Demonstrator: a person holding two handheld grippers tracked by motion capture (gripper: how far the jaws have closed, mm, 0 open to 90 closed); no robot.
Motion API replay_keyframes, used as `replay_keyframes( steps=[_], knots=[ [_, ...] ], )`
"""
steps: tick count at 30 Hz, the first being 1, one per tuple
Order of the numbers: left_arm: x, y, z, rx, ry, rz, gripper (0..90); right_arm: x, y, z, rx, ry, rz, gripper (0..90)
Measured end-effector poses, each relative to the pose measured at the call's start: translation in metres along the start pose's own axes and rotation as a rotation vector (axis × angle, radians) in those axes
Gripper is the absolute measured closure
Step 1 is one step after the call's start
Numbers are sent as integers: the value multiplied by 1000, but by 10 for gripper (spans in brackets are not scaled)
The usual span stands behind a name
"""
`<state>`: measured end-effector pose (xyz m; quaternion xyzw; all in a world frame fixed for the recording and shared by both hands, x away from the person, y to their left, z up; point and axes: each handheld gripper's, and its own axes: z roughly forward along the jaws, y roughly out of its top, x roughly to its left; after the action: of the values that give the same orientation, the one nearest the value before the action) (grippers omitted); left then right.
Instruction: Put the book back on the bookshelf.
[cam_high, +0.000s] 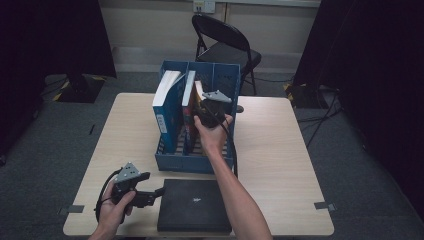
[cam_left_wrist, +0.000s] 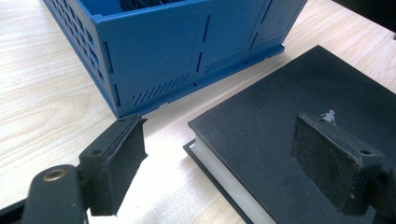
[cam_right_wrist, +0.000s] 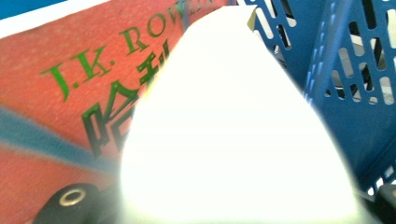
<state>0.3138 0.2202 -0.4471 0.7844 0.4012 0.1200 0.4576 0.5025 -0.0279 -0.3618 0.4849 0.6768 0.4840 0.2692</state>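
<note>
A blue file rack stands mid-table with a blue book and a red book upright in it. My right gripper is inside the rack, shut on a third book. That book's white page edge bulges between the jaws in the right gripper view, beside the red cover with green lettering. A black book lies flat in front of the rack. My left gripper is open, its jaws on either side of the black book's near corner without touching it.
The wooden table has bare room left and right of the rack. A black folding chair stands behind the table. Dark curtains hang on both sides. The rack's perforated wall is close to my right gripper.
</note>
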Motion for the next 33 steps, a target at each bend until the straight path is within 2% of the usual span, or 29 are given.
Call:
replay_keyframes(
  steps=[4,8,14,18,25,30,31,33],
  knots=[
    [0,0,0,-1,1,-1,173,2,1,0,10,-23,-15,683],
    [1,0,0,0,-2,-3,173,3,2,-1,15,-65,-2,749],
    [1,0,0,1,-2,-6,173,5,1,1,-21,-96,15,755],
    [1,0,1,2,-3,-4,173,8,4,2,-71,-102,13,755],
    [2,0,-1,-3,0,-7,174,5,6,10,-117,-104,28,754],
    [3,-1,-1,-2,-2,-8,174,3,-2,16,-87,-94,24,747],
    [3,-1,-1,-3,-2,-10,174,2,-5,16,-87,-79,24,735],
    [4,0,-1,-4,0,-12,174,5,-6,13,-78,-76,8,726]
  ],
)
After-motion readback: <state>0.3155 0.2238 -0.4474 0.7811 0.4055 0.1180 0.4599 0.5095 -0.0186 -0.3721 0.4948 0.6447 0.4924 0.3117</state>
